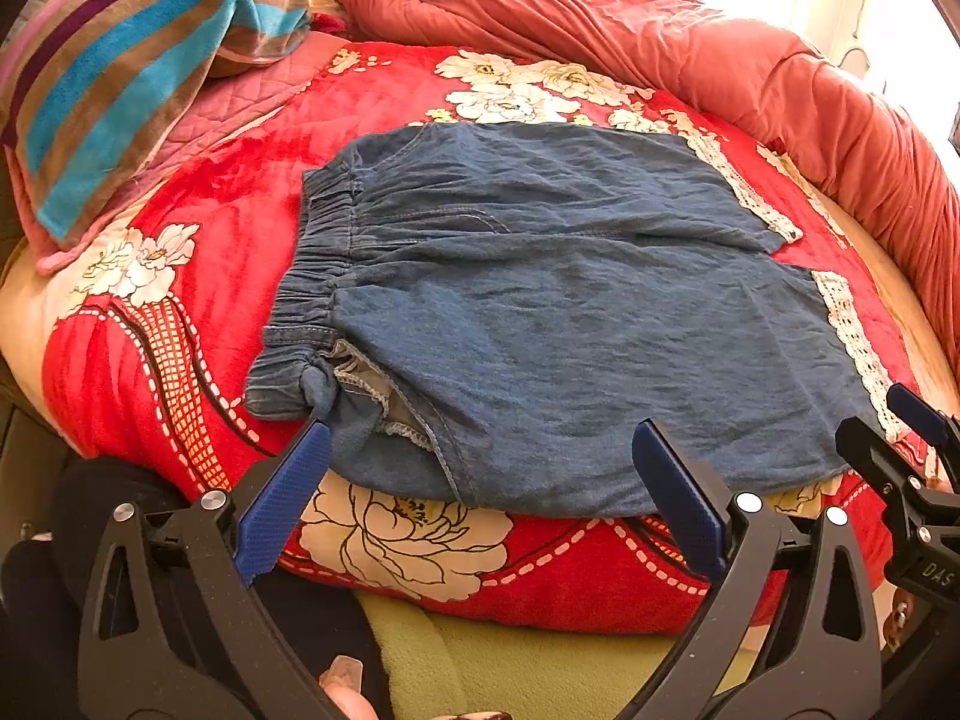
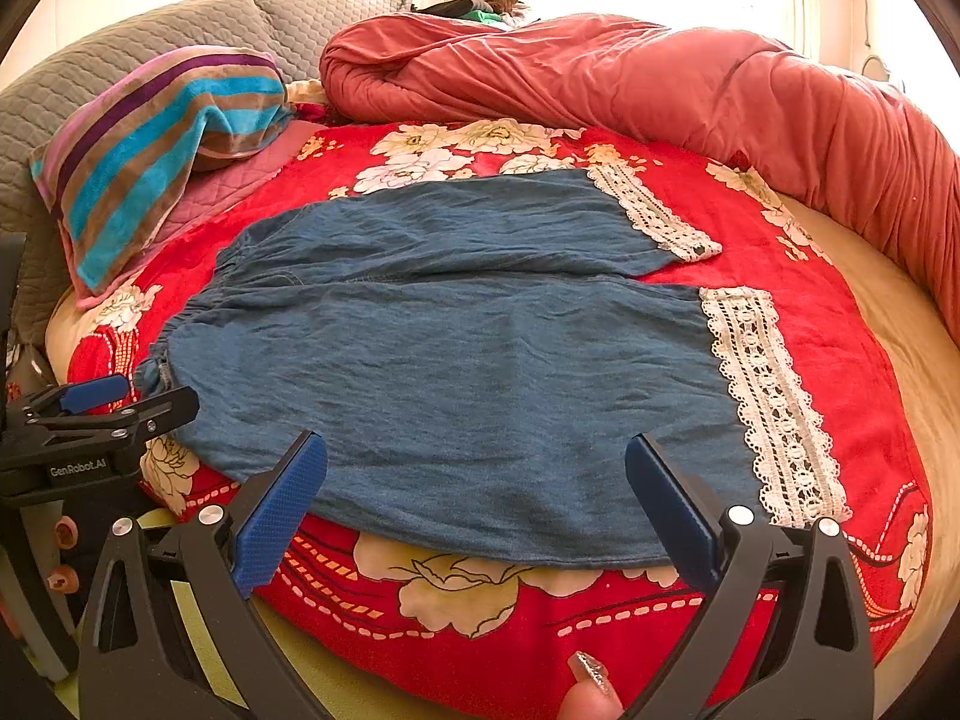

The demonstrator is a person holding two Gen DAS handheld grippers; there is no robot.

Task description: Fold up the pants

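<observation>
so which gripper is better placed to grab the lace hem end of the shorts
Right, probably. The right gripper hangs open at the near edge of the denim shorts, close to the lace hem. The left gripper, also open, sits nearer the elastic waistband.

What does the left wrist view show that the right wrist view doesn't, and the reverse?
Only the left wrist view shows the elastic waistband up close, with its near corner bunched. Only the right wrist view shows the grey quilted headboard and the near lace cuff in full. Both show the denim pants spread flat on the red floral blanket, and both claws open.
</observation>
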